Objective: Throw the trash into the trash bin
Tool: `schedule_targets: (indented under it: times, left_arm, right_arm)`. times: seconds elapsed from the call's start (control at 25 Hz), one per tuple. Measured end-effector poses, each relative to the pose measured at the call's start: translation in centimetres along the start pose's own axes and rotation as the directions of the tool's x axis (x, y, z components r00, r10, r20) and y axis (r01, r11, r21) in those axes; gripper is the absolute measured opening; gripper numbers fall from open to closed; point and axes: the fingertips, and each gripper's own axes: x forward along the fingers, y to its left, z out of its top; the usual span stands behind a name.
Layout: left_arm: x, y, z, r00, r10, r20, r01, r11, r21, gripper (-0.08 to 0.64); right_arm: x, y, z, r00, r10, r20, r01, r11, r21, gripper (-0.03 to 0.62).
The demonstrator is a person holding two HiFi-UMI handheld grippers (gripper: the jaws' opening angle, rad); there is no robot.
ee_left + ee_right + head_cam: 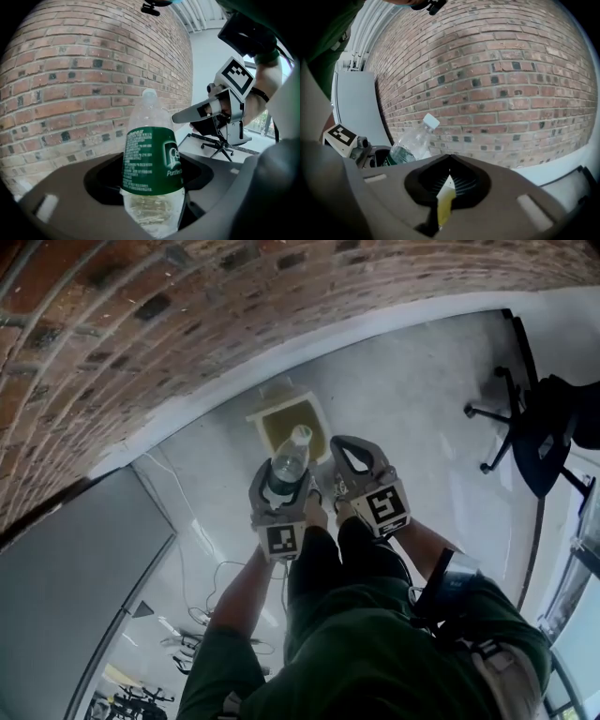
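Observation:
A clear plastic bottle (pixel 287 463) with a green label and white cap stands upright in my left gripper (pixel 281 474), whose jaws are shut on its body. In the left gripper view the bottle (pixel 152 159) fills the gap between the jaws. My right gripper (pixel 356 460) sits just right of it, shut on a thin yellow-and-white scrap (pixel 444 201). The right gripper view shows the bottle (pixel 410 143) to its left. A white-rimmed trash bin (pixel 261 416) with a yellowish inside stands on the floor against the brick wall, just beyond both grippers.
A brick wall (pixel 141 334) runs behind the bin. A black office chair (pixel 539 432) stands at the right on the pale floor. A grey panel (pixel 66 568) is at the left, with cables (pixel 225 587) lying on the floor beside it.

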Motion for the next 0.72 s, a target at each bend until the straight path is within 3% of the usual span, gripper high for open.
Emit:
schedule_targets:
  times: [0.44, 0.72]
  left_arm:
    - [5.9, 0.1, -10.1, 0.991, -0.017, -0.130, 0.016, 1.000, -0.002, 0.331]
    - [9.7, -0.5, -14.9, 0.990, -0.032, -0.141, 0.038, 0.999, 0.038, 0.331]
  right_arm:
    - [5.1, -2.2, -9.9, 0.995, 0.002, -0.103, -0.005, 0.999, -0.035, 0.003]
    - [7.3, -2.7, -15.4, 0.990, 0.000, -0.143, -0.004, 1.000, -0.026, 0.003]
